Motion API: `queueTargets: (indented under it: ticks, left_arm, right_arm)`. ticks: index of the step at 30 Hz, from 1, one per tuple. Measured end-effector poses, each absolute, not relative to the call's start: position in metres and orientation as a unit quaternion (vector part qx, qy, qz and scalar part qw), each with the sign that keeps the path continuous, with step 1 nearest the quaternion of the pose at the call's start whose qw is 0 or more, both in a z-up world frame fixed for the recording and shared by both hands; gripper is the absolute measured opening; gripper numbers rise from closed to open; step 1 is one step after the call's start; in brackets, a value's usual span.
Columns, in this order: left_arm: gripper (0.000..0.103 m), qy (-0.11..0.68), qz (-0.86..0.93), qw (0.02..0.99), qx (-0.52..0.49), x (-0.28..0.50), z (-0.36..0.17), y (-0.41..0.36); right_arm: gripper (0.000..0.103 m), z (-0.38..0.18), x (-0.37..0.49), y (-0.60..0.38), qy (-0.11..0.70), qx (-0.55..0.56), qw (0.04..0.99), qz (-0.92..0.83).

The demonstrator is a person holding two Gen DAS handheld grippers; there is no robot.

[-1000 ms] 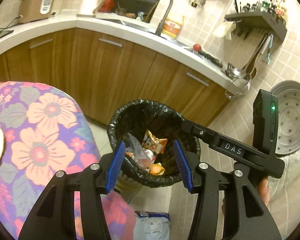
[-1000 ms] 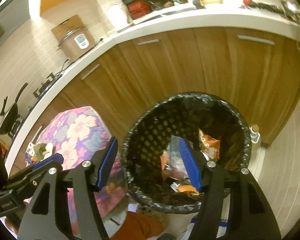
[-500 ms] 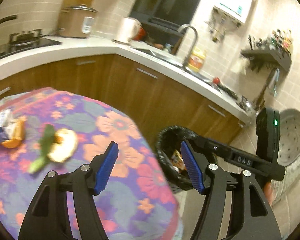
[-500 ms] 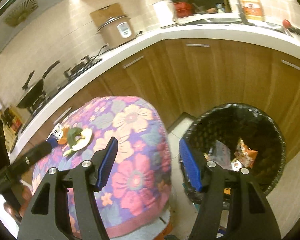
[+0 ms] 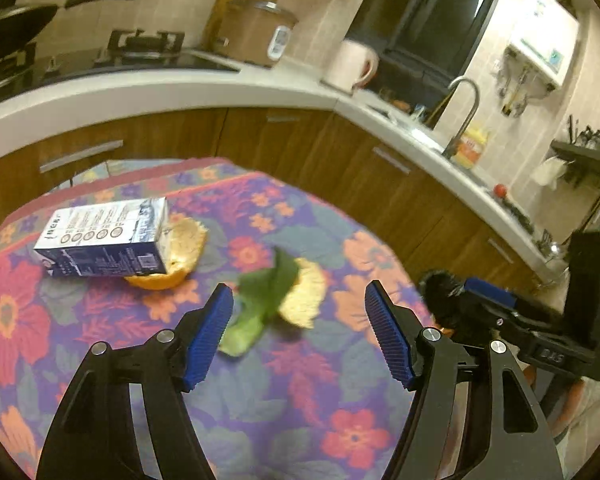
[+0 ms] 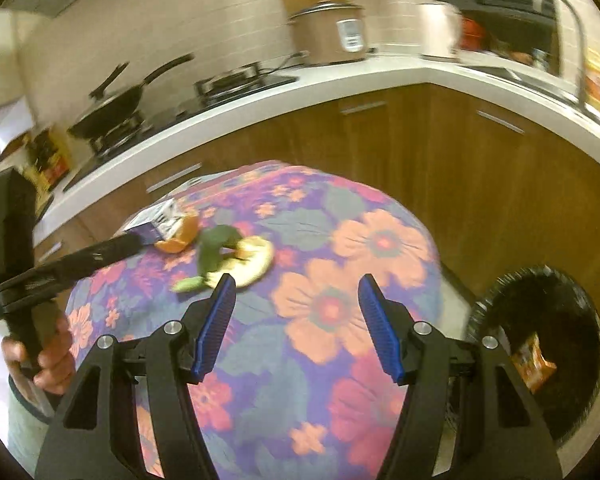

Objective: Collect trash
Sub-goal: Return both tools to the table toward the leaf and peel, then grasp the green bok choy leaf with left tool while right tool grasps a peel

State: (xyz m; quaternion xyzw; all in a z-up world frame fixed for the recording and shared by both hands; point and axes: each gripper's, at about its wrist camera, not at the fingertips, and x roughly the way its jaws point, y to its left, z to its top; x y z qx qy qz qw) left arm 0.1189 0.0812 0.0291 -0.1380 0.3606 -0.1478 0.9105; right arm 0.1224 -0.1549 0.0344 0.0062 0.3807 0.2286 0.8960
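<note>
Left wrist view: left tool (image 5: 298, 332) gapes wide and empty above the leaf (image 5: 266, 294) mid-worktop (image 5: 260, 392); lower it squarely, straddling the leaf before closing.

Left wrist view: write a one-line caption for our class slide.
Open left gripper above a floral tablecloth, facing a green leaf, citrus peels and a milk carton.

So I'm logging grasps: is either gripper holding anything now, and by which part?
Nothing is held. The left gripper and right gripper both have open, empty jaws.
</note>
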Motion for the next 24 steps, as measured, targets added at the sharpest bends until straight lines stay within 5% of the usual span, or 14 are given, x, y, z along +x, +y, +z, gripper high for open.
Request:
queueTargets:
  ticks: [9, 14, 15, 16, 24]
  left_arm:
    - [0.061, 0.422, -0.134, 0.892, -0.091, 0.171, -0.004, 0.059]
    - [0.025, 0.427, -0.137, 0.888, -0.101, 0.182, -0.018, 0.056]
    - [0.008, 0.426, -0.139, 0.887, -0.108, 0.182, -0.019, 0.059]
    - [0.001, 0.424, -0.142, 0.886, -0.122, 0.181, -0.020, 0.063]
    - [0.000, 0.369, -0.142, 0.899, -0.191, 0.164, -0.010, 0.098]
  right_arm:
    - [0.059, 0.010, 0.155, -0.121, 0.405, -0.072, 0.889, 0.203]
    - [0.059, -0.001, 0.167, -0.115, 0.423, -0.070, 0.876, 0.220]
    - [0.059, -0.003, 0.169, -0.113, 0.425, -0.068, 0.874, 0.225]
    - [0.060, -0.004, 0.171, -0.109, 0.428, -0.066, 0.872, 0.229]
    - [0.060, -0.034, 0.205, -0.079, 0.467, -0.009, 0.847, 0.253]
